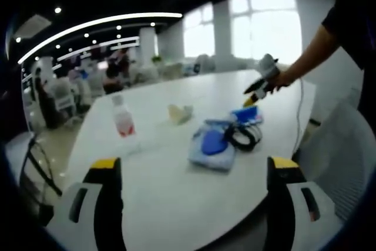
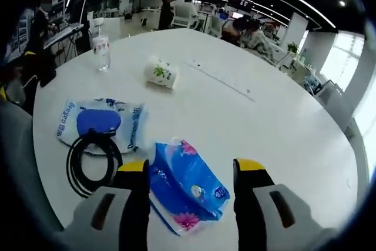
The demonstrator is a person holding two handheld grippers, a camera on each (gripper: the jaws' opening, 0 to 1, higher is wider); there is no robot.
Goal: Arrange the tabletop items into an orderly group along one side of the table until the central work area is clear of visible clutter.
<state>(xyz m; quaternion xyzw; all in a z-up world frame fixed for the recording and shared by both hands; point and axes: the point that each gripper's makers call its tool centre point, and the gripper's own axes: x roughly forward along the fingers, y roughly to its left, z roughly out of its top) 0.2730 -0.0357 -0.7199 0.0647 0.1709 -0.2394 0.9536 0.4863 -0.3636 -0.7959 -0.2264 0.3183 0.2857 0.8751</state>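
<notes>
In the left gripper view, the left gripper (image 1: 191, 174) hangs spread and empty over the near edge of the white table (image 1: 176, 204). Beyond it lies the pale blue pouch (image 1: 212, 145) with a black cable coil (image 1: 242, 136) touching its far side. A clear bottle (image 1: 123, 119) stands well apart from the pouch, and a small tissue roll (image 1: 180, 113) lies between bottle and pouch, further back. The right gripper (image 1: 257, 91) hovers just past the cable, held by a hand.

In the right gripper view, the right gripper (image 2: 191, 174) is spread, its jaws straddling the blue tissue pack (image 2: 188, 186) just beside the pouch (image 2: 100, 123). The step looks like picking up this pack: lower squarely, close across its narrow width, and avoid snagging the cable coil (image 2: 88, 163) nearby.
</notes>
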